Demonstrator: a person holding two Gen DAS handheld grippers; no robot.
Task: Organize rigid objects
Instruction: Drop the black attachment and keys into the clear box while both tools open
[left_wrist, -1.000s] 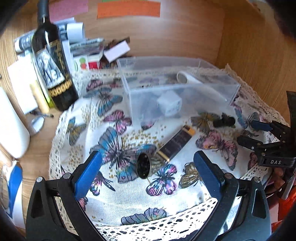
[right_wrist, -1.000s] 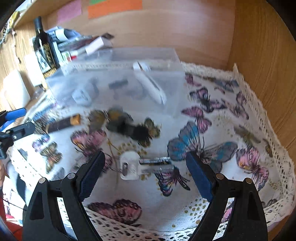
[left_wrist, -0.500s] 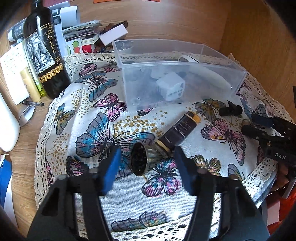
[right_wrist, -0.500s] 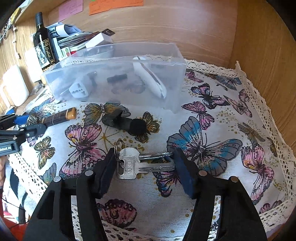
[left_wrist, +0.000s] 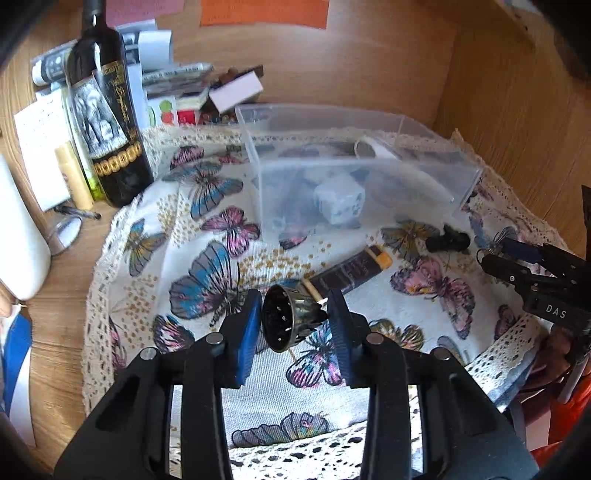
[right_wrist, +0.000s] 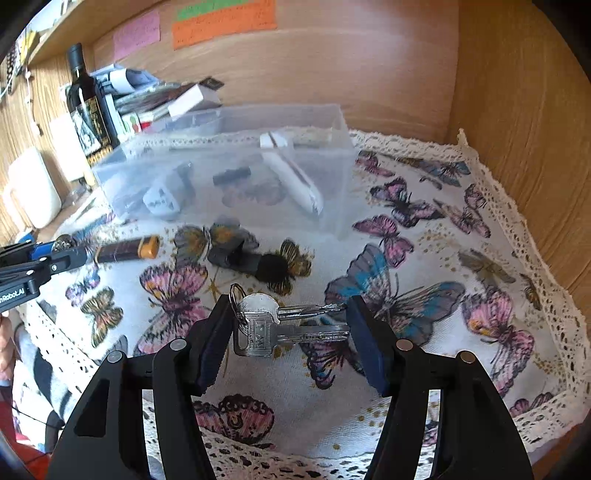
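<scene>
Left claw (left_wrist: 295, 325): narrowed around the metal funnel-shaped head (left_wrist: 291, 317) of a dark tube (left_wrist: 347, 275); both blue pads sit against or just beside the head, so it looks gripped, though firm contact on the right pad cannot be confirmed.
Dark tube: one, lying on the butterfly cloth (left_wrist: 207, 236), orange-capped end pointing toward the clear bin (left_wrist: 354, 170); its gold lettering is too blurred to read.
Right claw (right_wrist: 290, 328): part-way closed, the two pads bracketing the bunch of keys (right_wrist: 273, 321); the left pad is at the key heads, the right pad at the blade tips, and whether they press cannot be told.
Keys: two silver keys visible on one ring, lying flat on the cloth.
Black clip-like piece (right_wrist: 247, 258): one, on the cloth between the keys and the bin, apart from both.
Clear bin: one, standing on the cloth at the back; inside are one white plug adapter (left_wrist: 340, 201), one long white item (right_wrist: 291, 177) leaning on the wall, and one small black piece (right_wrist: 232, 175).
Writing: "DAS" on the right claw's body in the left view; "nRobot.AI" on the left claw's body in the right view.
Wine bottle (left_wrist: 105, 122): one, upright on the table (left_wrist: 55, 288) left of the cloth, label with an elephant picture and gold rings; script unreadable.
Wall notes: orange, pink and green papers, text illegible.
</scene>
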